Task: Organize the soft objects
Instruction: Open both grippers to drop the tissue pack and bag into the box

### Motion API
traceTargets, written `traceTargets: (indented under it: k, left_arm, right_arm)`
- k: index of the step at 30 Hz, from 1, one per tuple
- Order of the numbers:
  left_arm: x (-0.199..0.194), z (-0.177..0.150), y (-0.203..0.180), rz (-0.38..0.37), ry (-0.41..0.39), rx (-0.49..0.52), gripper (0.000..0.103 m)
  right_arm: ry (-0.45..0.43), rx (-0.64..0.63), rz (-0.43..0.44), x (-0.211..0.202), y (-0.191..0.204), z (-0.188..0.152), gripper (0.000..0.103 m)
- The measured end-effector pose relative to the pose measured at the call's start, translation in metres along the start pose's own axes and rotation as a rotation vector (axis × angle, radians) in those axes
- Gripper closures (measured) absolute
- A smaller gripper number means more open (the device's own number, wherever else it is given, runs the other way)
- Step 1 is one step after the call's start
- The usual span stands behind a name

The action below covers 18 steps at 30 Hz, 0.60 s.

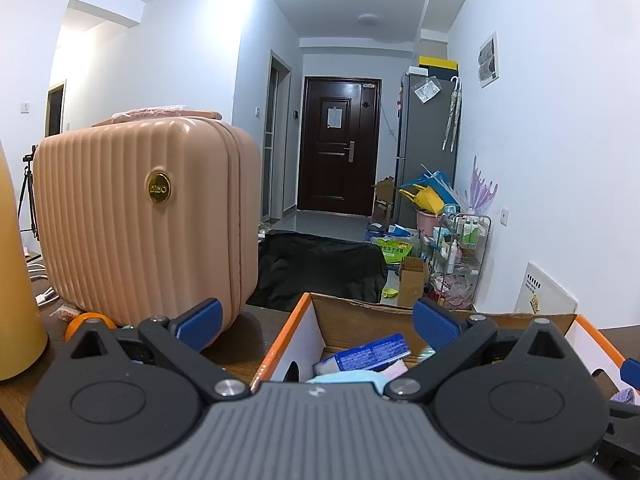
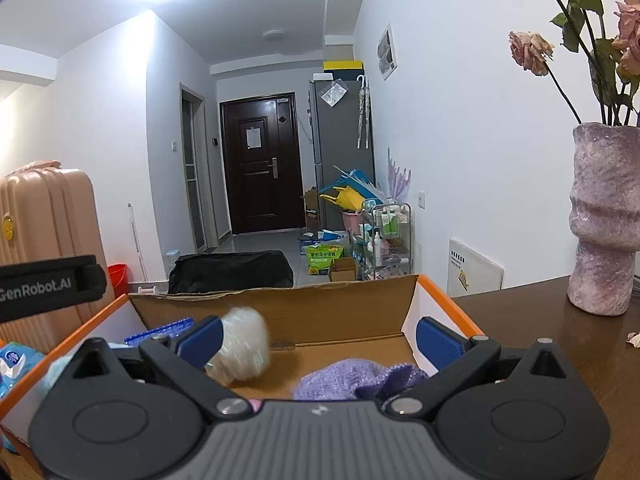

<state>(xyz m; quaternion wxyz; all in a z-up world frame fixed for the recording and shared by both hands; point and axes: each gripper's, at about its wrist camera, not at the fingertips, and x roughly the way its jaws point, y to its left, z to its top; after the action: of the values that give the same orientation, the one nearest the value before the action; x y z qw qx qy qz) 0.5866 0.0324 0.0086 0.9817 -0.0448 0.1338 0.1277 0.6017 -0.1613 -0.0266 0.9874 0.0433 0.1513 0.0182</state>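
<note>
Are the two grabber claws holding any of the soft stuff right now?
No, nothing is held. The left gripper and right gripper both stand wide open above the cardboard box. The white fluffy ball sits loose beside one right finger.

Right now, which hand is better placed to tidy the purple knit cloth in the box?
Right. Its open gripper hangs over the purple knit cloth; the left gripper faces the blue packet at the cardboard box's other end.
</note>
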Motion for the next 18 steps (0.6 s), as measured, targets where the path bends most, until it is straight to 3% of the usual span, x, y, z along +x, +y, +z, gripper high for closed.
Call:
traceTargets:
  k: [18]
  left_arm:
    - [-0.032, -0.009, 0.009, -0.002, -0.02, 0.026, 0.0]
  right_arm:
    - [-0.056, -0.016, 0.003, -0.034, -0.005, -0.008, 0.0]
